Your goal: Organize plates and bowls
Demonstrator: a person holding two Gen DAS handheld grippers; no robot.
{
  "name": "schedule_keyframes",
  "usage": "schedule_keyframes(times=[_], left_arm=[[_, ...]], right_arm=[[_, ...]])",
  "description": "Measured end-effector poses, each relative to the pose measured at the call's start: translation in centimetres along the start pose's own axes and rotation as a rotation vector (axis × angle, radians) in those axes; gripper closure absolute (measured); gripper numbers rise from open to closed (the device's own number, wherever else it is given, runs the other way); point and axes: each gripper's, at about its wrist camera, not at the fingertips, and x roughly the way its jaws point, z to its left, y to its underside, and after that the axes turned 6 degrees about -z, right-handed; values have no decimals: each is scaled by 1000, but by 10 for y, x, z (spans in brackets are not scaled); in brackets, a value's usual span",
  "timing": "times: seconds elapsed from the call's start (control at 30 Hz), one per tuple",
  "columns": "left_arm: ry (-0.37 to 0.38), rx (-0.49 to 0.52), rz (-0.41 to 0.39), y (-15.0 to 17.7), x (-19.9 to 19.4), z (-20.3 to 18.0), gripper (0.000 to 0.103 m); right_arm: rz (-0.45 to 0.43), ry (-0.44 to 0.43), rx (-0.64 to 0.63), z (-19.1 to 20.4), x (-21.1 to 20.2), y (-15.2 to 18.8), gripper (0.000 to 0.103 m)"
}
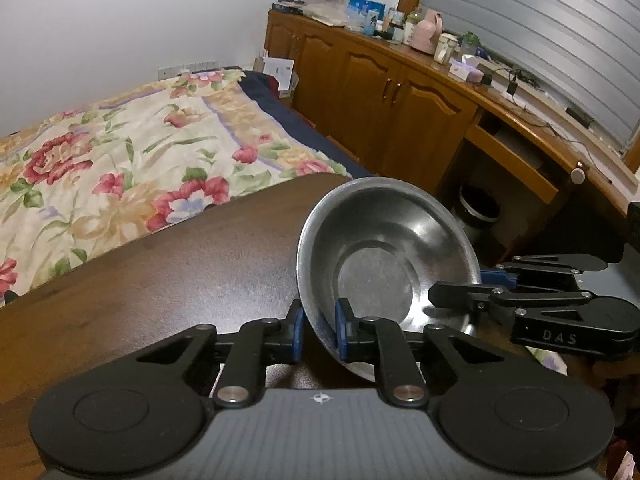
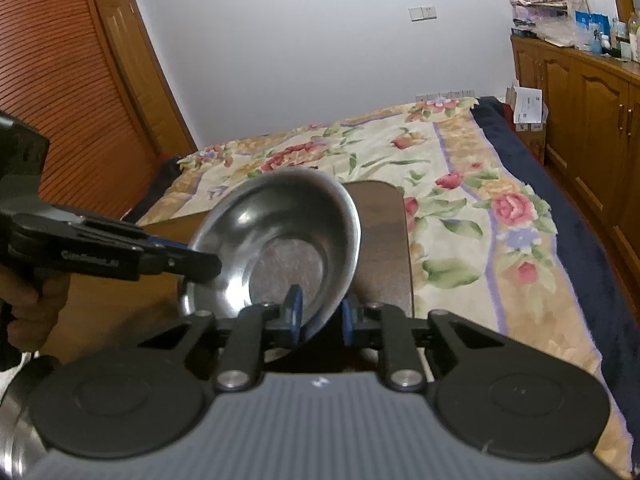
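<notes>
Bowl (image 1: 384, 256), steel and tilted, low centre of frame above the worktop (image 1: 160, 280): my left claw (image 1: 318, 330) and right claw (image 2: 320, 316) each pinch its rim.

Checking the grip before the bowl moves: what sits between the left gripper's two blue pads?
In the left wrist view, the steel bowl's rim wall sits between the left gripper's blue pads, one inside, one outside.

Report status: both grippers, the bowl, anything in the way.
Left gripper shut on steel bowl rim. Right gripper clamps the same bowl's opposite rim. Bowl tilted, over the wooden table. Nothing in the way in view.
</notes>
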Motion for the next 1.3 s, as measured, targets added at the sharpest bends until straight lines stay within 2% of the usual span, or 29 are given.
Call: schedule_keyframes(times=[0.57,1.0,1.3], left_arm=[[14,28,-94,-8,-42,-15,85],[32,68,-160,-4,-77,-43,85],[23,72,-201,3,-108,-53,85]], right_arm=[[-65,9,-48,15,-34,-19,82],[-106,44,-104,23,-65,-25,82],[-133,31,-132,38,-82,-28,82]])
